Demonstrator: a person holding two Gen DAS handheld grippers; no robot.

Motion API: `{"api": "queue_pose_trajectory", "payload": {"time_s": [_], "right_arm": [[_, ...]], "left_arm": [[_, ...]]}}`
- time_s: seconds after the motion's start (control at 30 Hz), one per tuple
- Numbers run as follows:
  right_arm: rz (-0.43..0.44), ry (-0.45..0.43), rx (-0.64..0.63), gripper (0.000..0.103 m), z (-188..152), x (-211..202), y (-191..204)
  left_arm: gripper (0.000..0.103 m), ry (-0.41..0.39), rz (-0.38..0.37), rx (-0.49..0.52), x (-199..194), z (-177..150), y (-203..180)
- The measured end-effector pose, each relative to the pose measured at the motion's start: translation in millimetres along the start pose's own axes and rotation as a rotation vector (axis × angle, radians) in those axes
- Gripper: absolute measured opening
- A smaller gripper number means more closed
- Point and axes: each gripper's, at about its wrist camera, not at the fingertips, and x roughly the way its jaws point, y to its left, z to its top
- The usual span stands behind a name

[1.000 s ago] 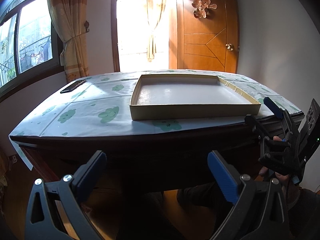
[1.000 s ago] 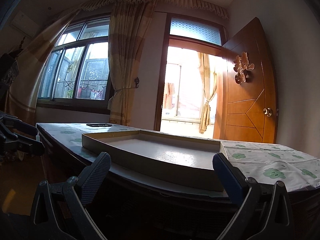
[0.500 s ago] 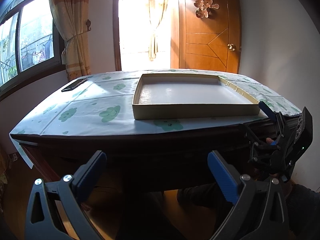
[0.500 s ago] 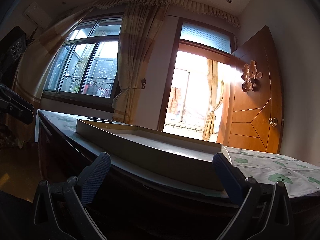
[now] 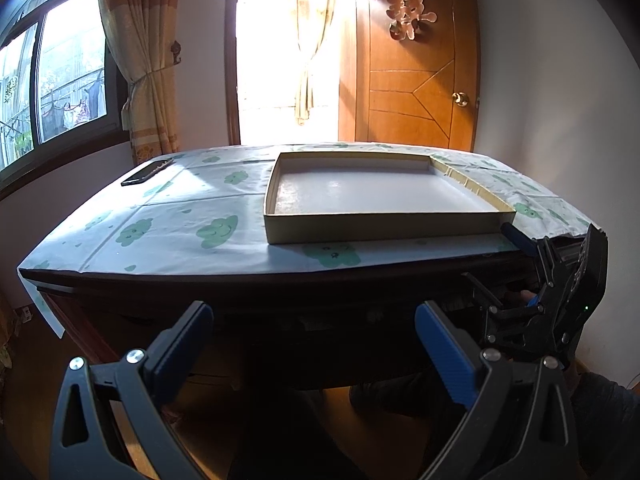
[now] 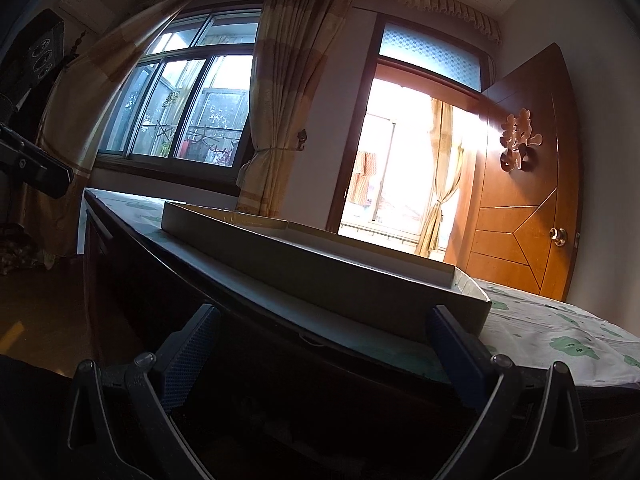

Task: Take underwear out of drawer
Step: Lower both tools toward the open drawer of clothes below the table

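Right hand-held gripper (image 6: 320, 344) is sinking lower against the dark front of the worktop (image 6: 132, 236), its blue-padded fingers (image 6: 192, 344) spread wide and holding nothing. Over the last second its camera has dropped from looking across the cloth to looking up at the worktop's edge, so the shallow cardboard tray (image 6: 360, 280) now looms above it. From the left wrist view, the same right hand-held gripper (image 5: 520, 276) is sitting tight under the worktop's right front corner, closer in than a second ago. Left hand-held gripper (image 5: 316, 344) is hanging back in front of the worktop, jaws likewise wide apart and empty, its view barely shifting. On the cloud-printed cloth (image 5: 192, 220) the tray (image 5: 380, 200) is lying empty, and a dark phone-like slab (image 5: 146, 172) is resting near the far left corner. No drawer front can be made out in the shadow, and no underwear is showing anywhere; presumably it is inside a drawer not yet opened. The descent suggests the right side is reaching for a pull there.
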Motion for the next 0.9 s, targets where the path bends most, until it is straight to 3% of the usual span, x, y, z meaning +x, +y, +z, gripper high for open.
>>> {"api": "queue_pose_trajectory", "payload": {"time_s": [0.47,0.9], "right_arm": [[0.062,0.067,-0.054,0.103,4,-6,11],[0.054,0.086,-0.066,0.103,1,-29,24]], "left_arm": [[0.103,-0.002,0.0,-0.013,-1,1,5],[0.103,0.015,-0.006,-0.011,0,-1,5]]}}
